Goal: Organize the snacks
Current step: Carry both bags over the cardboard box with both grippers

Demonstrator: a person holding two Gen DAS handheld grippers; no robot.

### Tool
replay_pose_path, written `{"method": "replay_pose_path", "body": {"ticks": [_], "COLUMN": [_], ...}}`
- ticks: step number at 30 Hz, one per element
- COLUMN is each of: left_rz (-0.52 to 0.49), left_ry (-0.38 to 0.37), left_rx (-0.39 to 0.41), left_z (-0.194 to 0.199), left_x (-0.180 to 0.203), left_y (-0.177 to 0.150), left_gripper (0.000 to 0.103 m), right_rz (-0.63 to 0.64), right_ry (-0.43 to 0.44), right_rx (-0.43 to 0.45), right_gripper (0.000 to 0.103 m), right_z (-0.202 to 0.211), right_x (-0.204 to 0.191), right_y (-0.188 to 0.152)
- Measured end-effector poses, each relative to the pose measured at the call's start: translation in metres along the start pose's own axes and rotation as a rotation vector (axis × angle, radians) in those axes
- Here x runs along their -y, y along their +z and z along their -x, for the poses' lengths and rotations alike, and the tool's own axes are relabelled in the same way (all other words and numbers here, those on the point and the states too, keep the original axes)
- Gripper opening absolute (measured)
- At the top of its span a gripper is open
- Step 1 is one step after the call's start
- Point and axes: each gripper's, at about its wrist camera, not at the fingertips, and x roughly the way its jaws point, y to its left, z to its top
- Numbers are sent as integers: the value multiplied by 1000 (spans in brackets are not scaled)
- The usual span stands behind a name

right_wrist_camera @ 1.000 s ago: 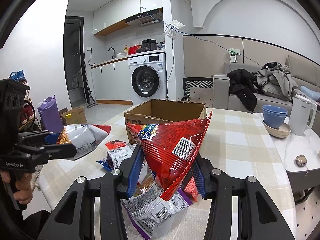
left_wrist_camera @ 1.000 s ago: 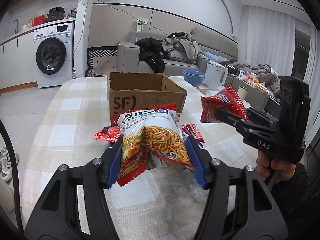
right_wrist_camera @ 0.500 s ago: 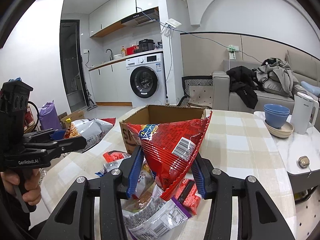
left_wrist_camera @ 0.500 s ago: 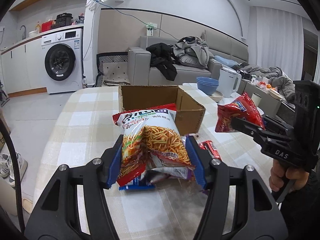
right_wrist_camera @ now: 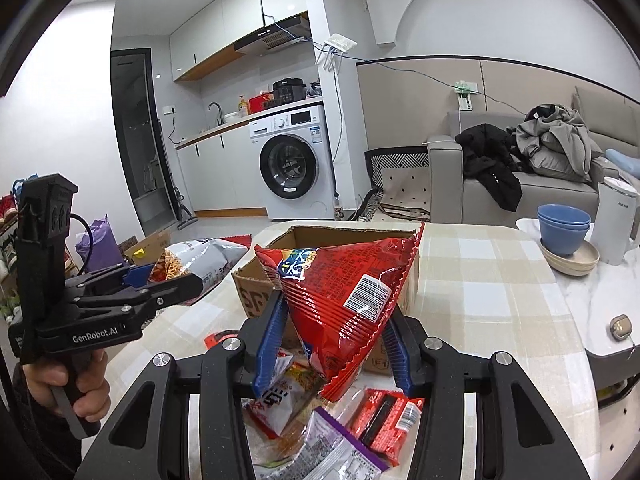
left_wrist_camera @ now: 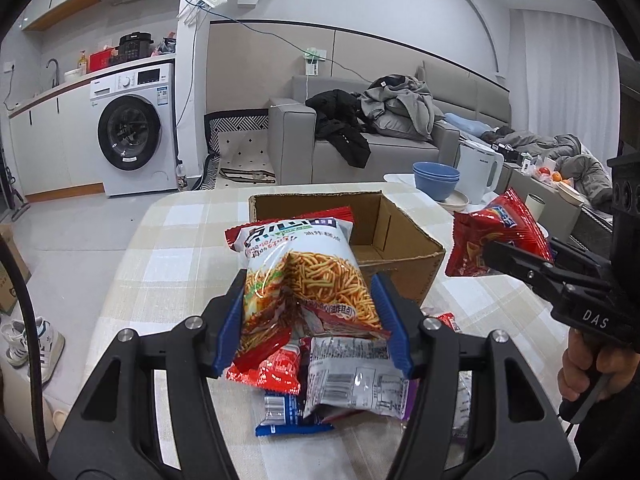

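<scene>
Both packets are lifted and on their way to the open brown cardboard box point(left_wrist_camera: 384, 236). The left gripper point(left_wrist_camera: 310, 320) pinches a white-and-red bag of fried sticks point(left_wrist_camera: 304, 276) just before the box; the right gripper point(right_wrist_camera: 332, 344) clamps a red crinkly foil packet point(right_wrist_camera: 344, 296) beside it. Next, I judge, each must clear the box's rim before release.

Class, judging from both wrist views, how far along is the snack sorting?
Done: nothing shows inside the cardboard box yet. In hand: the left gripper holds a noodle-snack bag; the right gripper holds a red bag. Left: several packets lie on the table.
</scene>
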Motion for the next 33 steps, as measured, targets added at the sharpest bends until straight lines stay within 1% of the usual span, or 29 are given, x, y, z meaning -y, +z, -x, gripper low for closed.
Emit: {"method": "replay_pose_path", "body": {"ticks": [11,19,27,33], "left_rz": [-11,5,2,16], "left_ry": [16,26,37,36], "left_rx": [-5,-14,-37,-68], "left_z": [-26,-57,-91,-118], "left_x": [4,-2,-8,-14], "left_y": [16,33,38,40], "left_gripper": [58,58,58,58], "right_rz": [-52,-56,-57,-47], "right_ry": [-1,-12,-29,-40], "right_rx": [-21,-53,-84,-118], "right_gripper": [47,47,47,47], "right_z": [-23,-49,-75,-93], "right_x": [6,7,8,8], "right_y": [19,32,41,41]}}
